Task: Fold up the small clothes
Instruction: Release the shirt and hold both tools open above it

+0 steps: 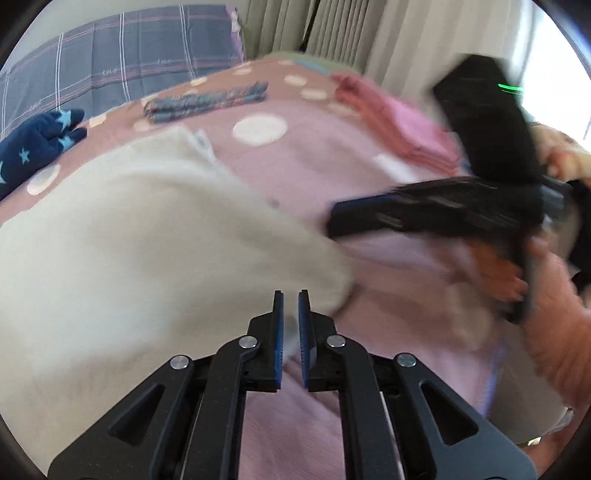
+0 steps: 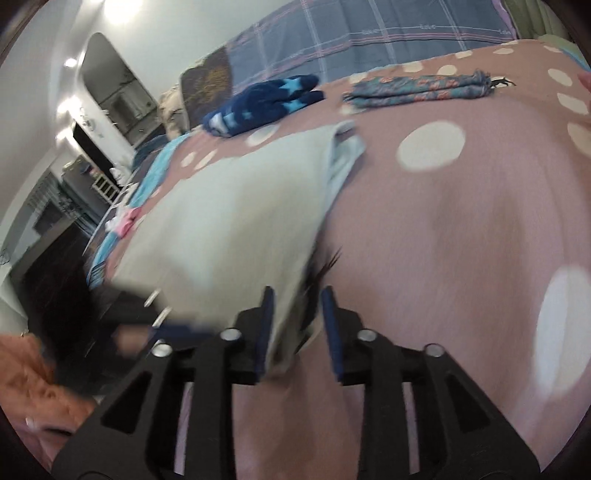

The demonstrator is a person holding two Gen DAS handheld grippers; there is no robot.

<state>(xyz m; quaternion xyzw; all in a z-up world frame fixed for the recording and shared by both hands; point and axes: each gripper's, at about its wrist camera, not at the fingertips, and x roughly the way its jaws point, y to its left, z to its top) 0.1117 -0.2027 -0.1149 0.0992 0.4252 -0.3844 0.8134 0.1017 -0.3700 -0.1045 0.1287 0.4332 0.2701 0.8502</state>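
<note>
A cream garment (image 1: 129, 229) lies spread on the dotted pink bed cover (image 1: 314, 173). My left gripper (image 1: 291, 295) is at its near corner, the jaws almost together with a bit of pale cloth pinched between the blue pads. In the right wrist view the same garment (image 2: 229, 206) looks pale green-white. Its near edge hangs between the jaws of my right gripper (image 2: 297, 291), against the left pad (image 2: 264, 332) only, so those jaws stand open. In the left wrist view the right gripper (image 1: 336, 221) is blurred, in a hand (image 1: 546, 325), at the garment's right edge.
A navy star-print garment (image 1: 37, 147) lies at the far left. A folded blue-grey patterned cloth (image 1: 207, 101) and a folded pink stack (image 1: 399, 125) sit at the back. Behind them are a plaid pillow (image 1: 110, 62) and curtains (image 1: 332, 29). The bed's edge and room furniture (image 2: 74, 184) show left.
</note>
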